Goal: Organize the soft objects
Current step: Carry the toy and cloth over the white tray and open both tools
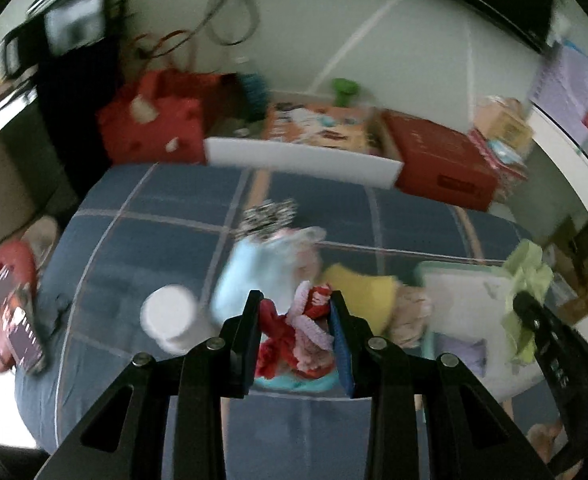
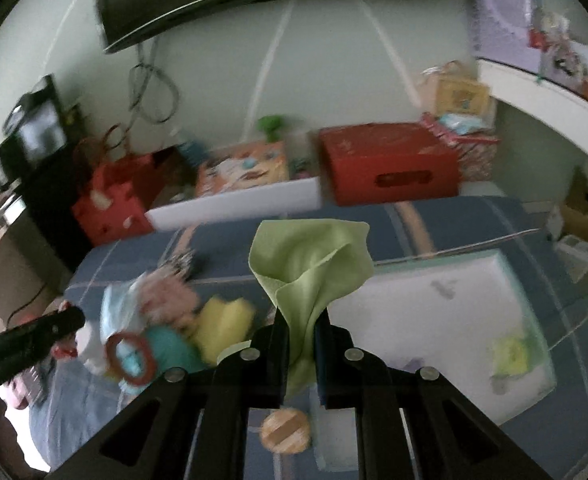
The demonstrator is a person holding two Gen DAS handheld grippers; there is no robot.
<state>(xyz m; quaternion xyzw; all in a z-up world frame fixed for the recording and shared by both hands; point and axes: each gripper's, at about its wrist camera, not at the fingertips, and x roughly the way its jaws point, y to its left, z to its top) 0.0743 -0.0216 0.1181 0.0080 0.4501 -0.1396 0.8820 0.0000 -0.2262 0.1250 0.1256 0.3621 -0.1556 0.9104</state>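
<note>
Now, left gripper (image 1: 296,312): clamped on a red and pink knitted bundle (image 1: 294,332), held above the blue checked bed cover (image 1: 133,248).
Right gripper (image 2: 302,326): pinching a green cloth (image 2: 314,264) by one bunched end, near the white bin (image 2: 434,308).
Risk, cloth: the loose end may snag or slip free.
Risk, bundle: trailing strands could catch the pile (image 1: 269,256) below.

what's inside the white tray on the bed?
In the white tray: a yellow-green soft item near its front right corner and faint grey marks. The green cloth, pinched in the right gripper, hides the tray's near-left part.
</note>
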